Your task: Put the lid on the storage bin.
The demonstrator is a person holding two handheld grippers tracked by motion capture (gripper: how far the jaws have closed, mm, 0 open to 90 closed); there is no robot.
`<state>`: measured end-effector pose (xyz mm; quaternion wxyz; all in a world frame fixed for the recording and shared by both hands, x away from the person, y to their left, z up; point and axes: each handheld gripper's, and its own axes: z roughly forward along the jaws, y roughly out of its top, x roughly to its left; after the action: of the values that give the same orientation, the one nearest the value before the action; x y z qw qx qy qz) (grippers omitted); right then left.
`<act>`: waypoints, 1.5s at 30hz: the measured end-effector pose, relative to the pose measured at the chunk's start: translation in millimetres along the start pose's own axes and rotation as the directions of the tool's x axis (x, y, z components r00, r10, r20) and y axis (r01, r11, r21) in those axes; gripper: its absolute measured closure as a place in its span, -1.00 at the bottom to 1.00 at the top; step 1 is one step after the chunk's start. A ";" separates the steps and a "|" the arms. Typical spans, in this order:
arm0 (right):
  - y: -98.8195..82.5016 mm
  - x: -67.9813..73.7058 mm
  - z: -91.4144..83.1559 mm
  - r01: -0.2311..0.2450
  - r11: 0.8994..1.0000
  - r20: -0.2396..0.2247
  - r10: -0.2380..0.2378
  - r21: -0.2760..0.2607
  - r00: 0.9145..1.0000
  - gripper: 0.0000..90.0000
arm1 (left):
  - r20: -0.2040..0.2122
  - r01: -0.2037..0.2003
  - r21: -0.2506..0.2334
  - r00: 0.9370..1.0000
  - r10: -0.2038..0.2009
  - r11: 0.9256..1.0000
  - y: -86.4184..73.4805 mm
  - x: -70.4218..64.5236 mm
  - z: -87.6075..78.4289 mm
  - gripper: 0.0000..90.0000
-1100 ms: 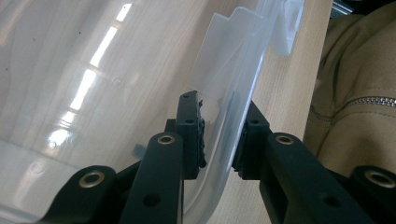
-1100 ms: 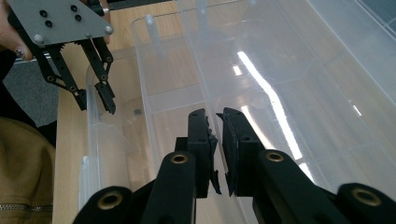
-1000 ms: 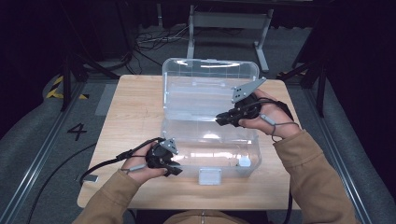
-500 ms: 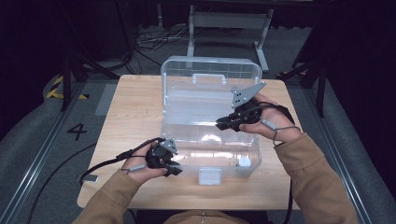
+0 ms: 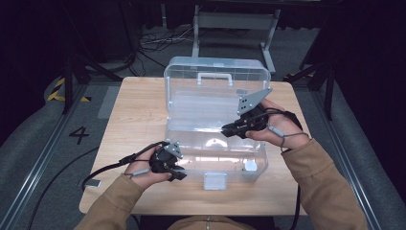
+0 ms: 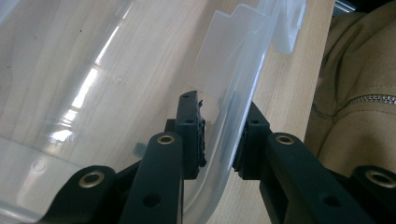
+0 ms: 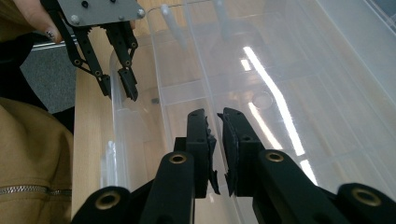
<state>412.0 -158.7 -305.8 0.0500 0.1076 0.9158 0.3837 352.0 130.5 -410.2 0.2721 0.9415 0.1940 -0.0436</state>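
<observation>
Your clear box [image 5: 215, 139] sits on the bench [image 5: 134, 115], its base running along the near edge and reaching toward the right edge, with its lid [image 5: 218, 79] standing open at the far side. A white latch [image 5: 215, 180] hangs off the front wall near the middle of the near edge.

Your left gripper [image 5: 176, 168] is at the box's front-left corner. In the left gripper view its 2 jaws straddle the curved wall [image 6: 233, 121] there, 1 inside and 1 outside, and the pads look pressed to the plastic, so you are pinching the wall. Your jacket [image 6: 359, 93] shows beside the bench's near edge.

Your right gripper [image 5: 229, 129] reaches into the box from the right side, over the base. In the right gripper view [image 7: 215, 119] its jaws stand close together with a narrow gap, and nothing shows between the tips; they hover above the clear floor [image 7: 280, 88], and I cannot tell whether they touch it. Your left gripper shows there too [image 7: 119, 86], at the wall.
</observation>
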 end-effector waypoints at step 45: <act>-7.6 20.4 4.9 0.024 0.999 -0.029 -0.023 0.039 0.999 0.83 | -0.005 0.005 0.000 1.000 -0.005 1.000 -0.1 -0.4 0.7 0.67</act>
<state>391.8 -155.7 -314.8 0.0394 0.0923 0.9249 0.3667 351.6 130.1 -410.7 0.2716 0.9411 0.1971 -0.0419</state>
